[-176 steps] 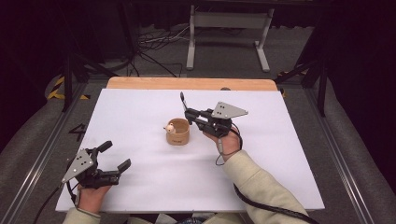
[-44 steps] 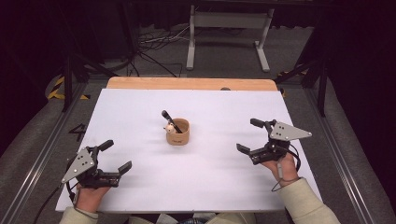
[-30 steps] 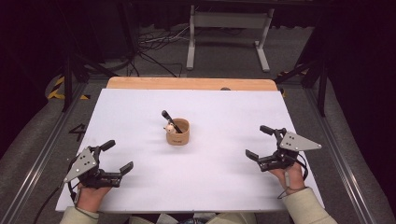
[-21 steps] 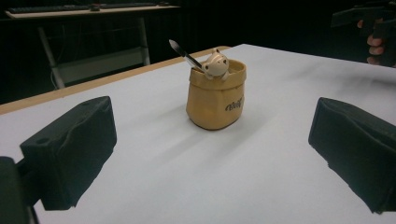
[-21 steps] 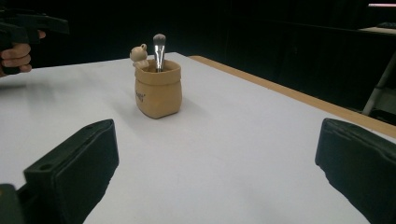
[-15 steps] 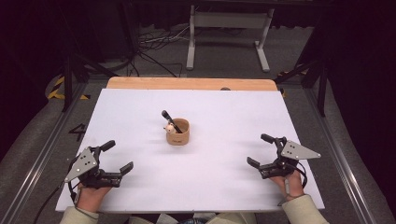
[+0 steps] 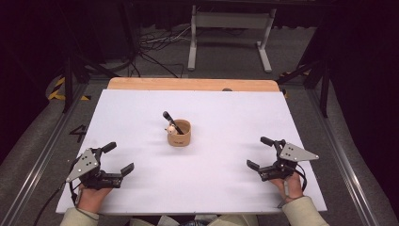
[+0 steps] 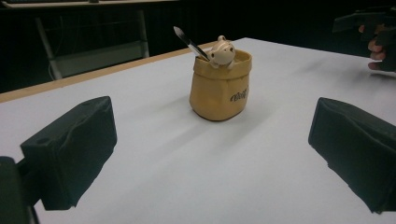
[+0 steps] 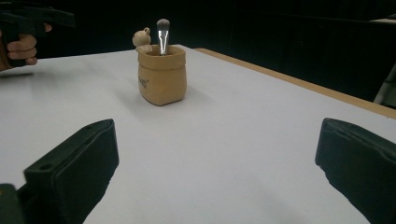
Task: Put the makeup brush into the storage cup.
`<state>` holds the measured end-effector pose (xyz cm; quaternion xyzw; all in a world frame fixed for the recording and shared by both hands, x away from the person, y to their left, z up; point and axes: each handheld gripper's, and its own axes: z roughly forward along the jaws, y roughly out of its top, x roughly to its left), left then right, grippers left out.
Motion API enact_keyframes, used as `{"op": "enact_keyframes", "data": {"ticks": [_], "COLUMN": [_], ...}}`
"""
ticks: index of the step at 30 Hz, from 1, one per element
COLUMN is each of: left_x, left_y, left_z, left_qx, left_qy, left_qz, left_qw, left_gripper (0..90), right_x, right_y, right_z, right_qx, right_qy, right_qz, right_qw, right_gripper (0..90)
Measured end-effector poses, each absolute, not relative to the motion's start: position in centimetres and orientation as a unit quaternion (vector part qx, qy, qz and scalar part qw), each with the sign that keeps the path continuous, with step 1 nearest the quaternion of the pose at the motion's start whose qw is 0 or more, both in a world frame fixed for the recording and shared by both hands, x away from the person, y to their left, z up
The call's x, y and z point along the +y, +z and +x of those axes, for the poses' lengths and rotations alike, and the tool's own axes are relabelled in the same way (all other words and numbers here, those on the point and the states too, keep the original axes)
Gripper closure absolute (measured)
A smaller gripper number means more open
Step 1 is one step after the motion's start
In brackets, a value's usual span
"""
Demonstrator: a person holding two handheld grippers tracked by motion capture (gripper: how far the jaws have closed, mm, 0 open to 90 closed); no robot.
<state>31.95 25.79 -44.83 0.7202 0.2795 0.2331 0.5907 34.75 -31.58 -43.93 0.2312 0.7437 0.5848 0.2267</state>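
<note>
Now that the right gripper (image 7: 260, 155) has drawn back wide and empty, the brush (image 7: 169, 120) stands in the pot (image 7: 179, 133) well ahead; the left gripper (image 7: 118, 159) gapes too.

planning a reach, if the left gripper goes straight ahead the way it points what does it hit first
Most likely the pot with the brush in it: it stands nearly dead ahead between the left gripper's open jaws, bare table before it. Depth is hard to judge.

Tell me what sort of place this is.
Probably a lab or studio set up for recording: a white-topped table ringed by black curtains, cables on the grey floor, and a metal stand behind.
</note>
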Motion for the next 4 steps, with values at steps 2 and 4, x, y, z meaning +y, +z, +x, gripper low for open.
{"op": "enact_keyframes", "data": {"ticks": [2,4], "left_x": [25.77,25.73], "left_y": [-44.83,-44.80], "left_z": [31.95,31.93], "left_qx": [0.280,0.282], "left_qy": [0.233,0.231], "left_qz": [0.719,0.719], "left_qw": [0.592,0.592], "left_gripper": [1.8,1.8], "right_x": [-31.63,-31.65], "right_y": [-43.90,-43.84], "right_z": [34.75,34.71], "right_qx": [0.743,0.743], "right_qy": [0.585,0.585], "right_qz": [0.232,0.234], "right_qw": [0.228,0.227], "right_gripper": [0.0,0.0]}}
